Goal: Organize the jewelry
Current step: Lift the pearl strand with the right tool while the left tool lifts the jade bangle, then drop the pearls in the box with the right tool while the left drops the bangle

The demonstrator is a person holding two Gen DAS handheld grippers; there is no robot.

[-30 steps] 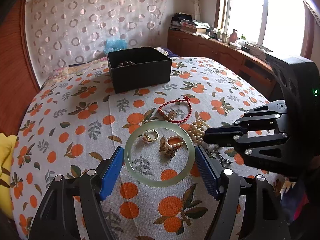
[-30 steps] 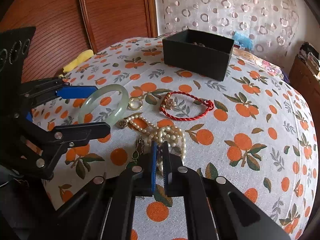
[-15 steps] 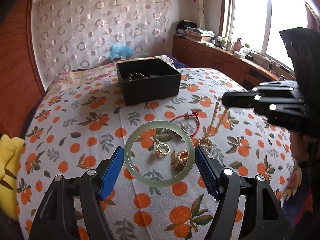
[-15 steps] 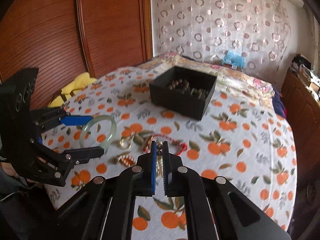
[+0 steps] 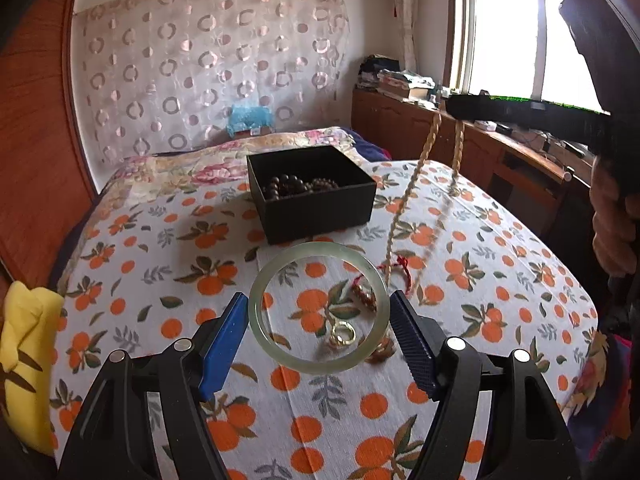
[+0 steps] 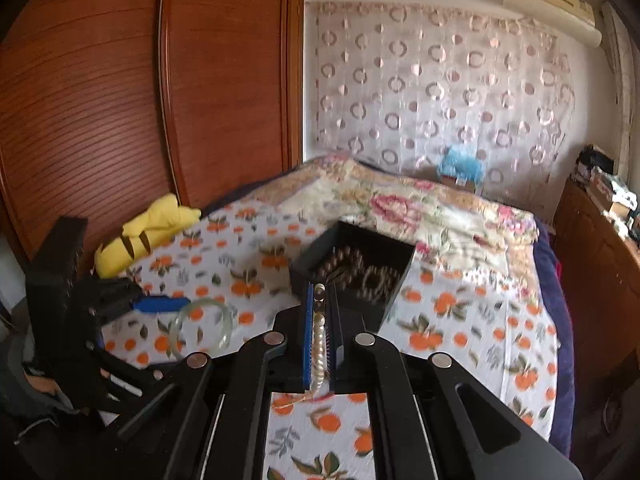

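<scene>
My left gripper (image 5: 318, 330) is shut on a pale green jade bangle (image 5: 260, 308) and holds it above the orange-print cloth (image 5: 132, 280). My right gripper (image 6: 319, 304) is shut on a pearl necklace (image 6: 319, 334), whose strands (image 5: 404, 204) hang from it high at the right in the left wrist view. A black box (image 5: 320, 212) with dark bead bracelets (image 5: 296, 184) stands beyond; it also shows in the right wrist view (image 6: 372, 304). A gold ring (image 5: 343, 335), a red cord bracelet (image 5: 402, 270) and a small pearl piece (image 5: 382, 348) lie on the cloth.
A yellow plush toy (image 5: 24, 356) lies at the cloth's left edge. A wooden wardrobe (image 6: 120, 100) stands to the left, wooden cabinets (image 5: 500, 152) under the window to the right. A blue item (image 5: 250, 118) sits behind the box.
Both grippers have risen. The right one has lifted the pearl necklace off the cloth and moved toward the black box. The left one carries the bangle higher.
</scene>
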